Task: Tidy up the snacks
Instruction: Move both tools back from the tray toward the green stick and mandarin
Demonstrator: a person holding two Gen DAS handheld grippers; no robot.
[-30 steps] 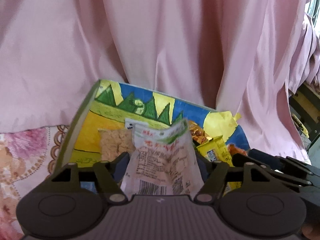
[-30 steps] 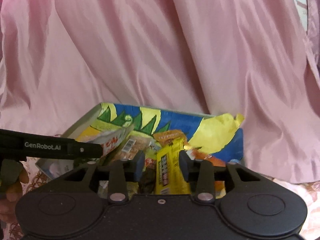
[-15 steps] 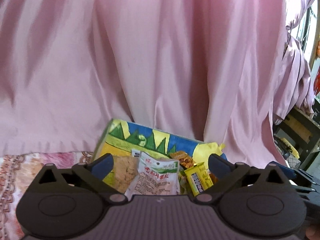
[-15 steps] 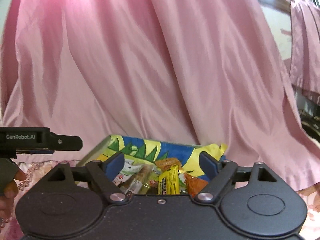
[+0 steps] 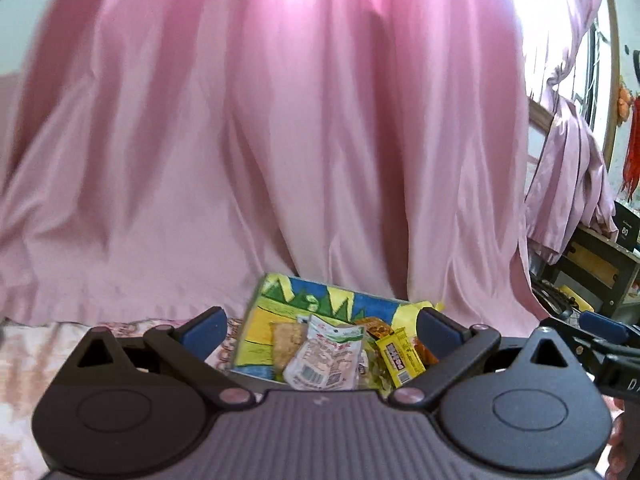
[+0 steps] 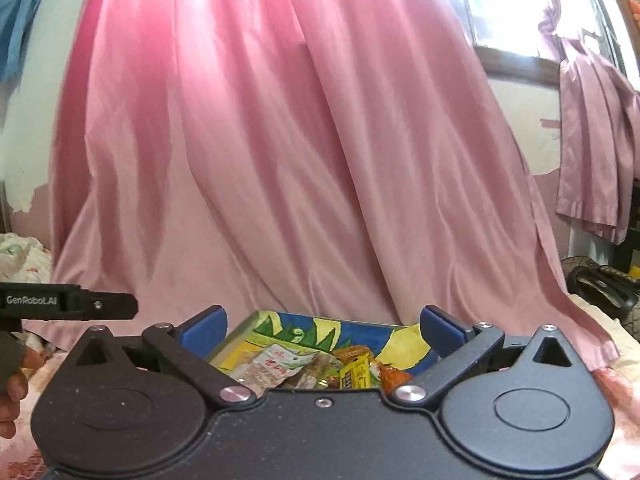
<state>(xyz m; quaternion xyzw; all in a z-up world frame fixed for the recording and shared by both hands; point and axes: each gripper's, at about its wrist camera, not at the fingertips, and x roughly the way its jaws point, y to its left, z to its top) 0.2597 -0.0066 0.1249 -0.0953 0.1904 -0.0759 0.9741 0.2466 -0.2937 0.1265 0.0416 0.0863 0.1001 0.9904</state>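
Observation:
A colourful box (image 5: 260,320) painted blue, yellow and green lies open on the floral bedspread and holds several snack packets. A white packet (image 5: 324,354) lies in the middle of it, a yellow bar (image 5: 398,356) to its right. My left gripper (image 5: 320,326) is open and empty, held back above the box. My right gripper (image 6: 322,326) is also open and empty above the same box (image 6: 248,330), with the white packet (image 6: 276,366) and the yellow bar (image 6: 356,372) below it.
A pink curtain (image 5: 300,140) hangs right behind the box. The floral bedspread (image 5: 36,344) spreads to the left. A dark wooden stand (image 5: 596,260) is at the right. The left gripper's body (image 6: 68,306) shows at the left of the right wrist view.
Both grippers have opened and let go of their packets, the white one and the yellow bar, which now lie in the box. Both have pulled back and up.

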